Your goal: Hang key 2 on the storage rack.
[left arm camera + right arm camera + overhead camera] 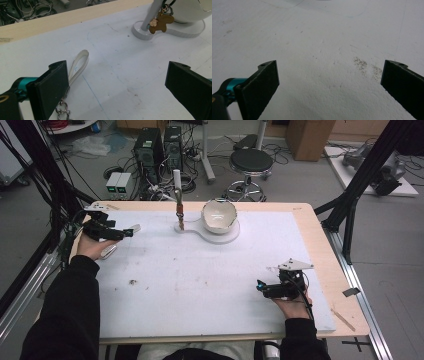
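Overhead, the left gripper (131, 232) sits at the table's far left, the right gripper (260, 287) near right. Its own view shows the left jaws spread, a white strap keychain (78, 63) touching the left jaw. Right jaws spread too, above bare white board (324, 37). No readable writing anywhere.

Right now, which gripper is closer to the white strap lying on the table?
The left. The left gripper is right at the white strap, which lies by one open jaw. The right gripper sits far across the white board, near the person's edge.
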Motion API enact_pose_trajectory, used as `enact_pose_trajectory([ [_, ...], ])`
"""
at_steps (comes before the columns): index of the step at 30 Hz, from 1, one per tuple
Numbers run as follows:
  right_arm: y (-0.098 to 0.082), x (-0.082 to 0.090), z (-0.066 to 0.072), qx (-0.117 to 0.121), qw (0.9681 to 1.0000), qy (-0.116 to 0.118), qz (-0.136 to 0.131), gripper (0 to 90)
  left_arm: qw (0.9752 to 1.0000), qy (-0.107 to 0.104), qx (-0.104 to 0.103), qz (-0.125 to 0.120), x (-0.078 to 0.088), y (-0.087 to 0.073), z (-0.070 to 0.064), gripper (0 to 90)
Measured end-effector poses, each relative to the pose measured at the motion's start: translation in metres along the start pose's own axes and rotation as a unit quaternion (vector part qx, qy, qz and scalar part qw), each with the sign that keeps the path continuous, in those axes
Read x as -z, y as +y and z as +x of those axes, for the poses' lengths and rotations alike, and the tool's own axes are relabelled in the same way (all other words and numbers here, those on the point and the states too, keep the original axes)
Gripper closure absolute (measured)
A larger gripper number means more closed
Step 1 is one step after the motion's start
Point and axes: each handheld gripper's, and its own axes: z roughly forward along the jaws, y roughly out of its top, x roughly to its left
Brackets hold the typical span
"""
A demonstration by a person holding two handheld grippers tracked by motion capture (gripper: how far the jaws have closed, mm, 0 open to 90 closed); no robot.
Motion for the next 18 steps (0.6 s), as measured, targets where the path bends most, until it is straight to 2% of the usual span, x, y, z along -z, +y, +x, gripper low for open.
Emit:
enact_pose_trajectory([
  [7,0.000,-0.002,0.001,0.005,1.0000,-0.001,0.005,0.7,0.9998,-0.002,-0.004,0.018,-0.010,0.001,0.010,5.5],
  [8,0.000,-0.002,0.001,0.007,1.0000,-0.002,0.006,0.7,0.9996,0.001,-0.001,0.027,-0.012,0.001,0.015,5.5],
  [13,0.000,-0.004,0.002,0.008,0.9999,-0.005,0.012,0.7,0.9991,0.002,0.005,0.042,-0.015,0.000,0.025,5.5],
  [18,-0.002,-0.003,0.001,0.005,0.9998,-0.009,0.014,0.7,0.9989,0.000,0.009,0.045,-0.020,-0.002,0.027,8.7],
])
